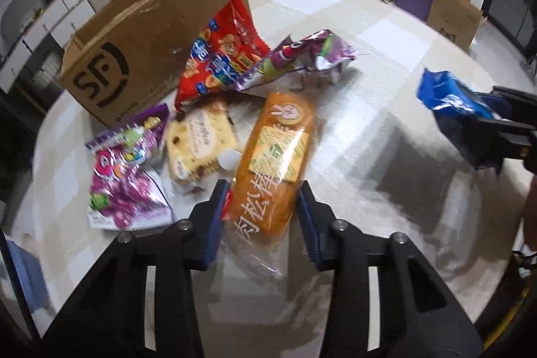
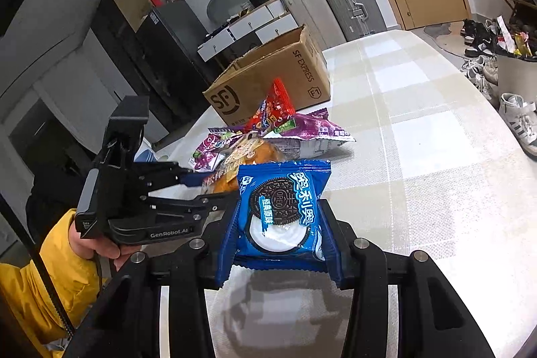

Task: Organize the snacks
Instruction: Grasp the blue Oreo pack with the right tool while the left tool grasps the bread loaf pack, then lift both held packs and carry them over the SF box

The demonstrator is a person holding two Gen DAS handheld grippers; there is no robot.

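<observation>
Left wrist view shows our left gripper point(image 1: 263, 207) with its blue pads on either side of the long, soft bread packet point(image 1: 273, 156), crinkly clear wrap and all, though we cannot tell whether they pinch it; it lies with other glossy snack bags beside the open cardboard box point(image 1: 141, 46), probably their destination. Right wrist view shows our right gripper point(image 2: 280, 223) clamped on the flat blue cookie packet point(image 2: 285, 207), held above the checked tablecloth point(image 2: 419, 156), apparently for carrying.

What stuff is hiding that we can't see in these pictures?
- Inside of the cardboard box: both views show only its outer walls, so what it holds is hidden.
- Cracker pack: print too small and blurred in the left view; other snacks cover it in the right view.
- Oreo pack: blurred in the left view, with the right hand-held gripper covering its sides.
</observation>
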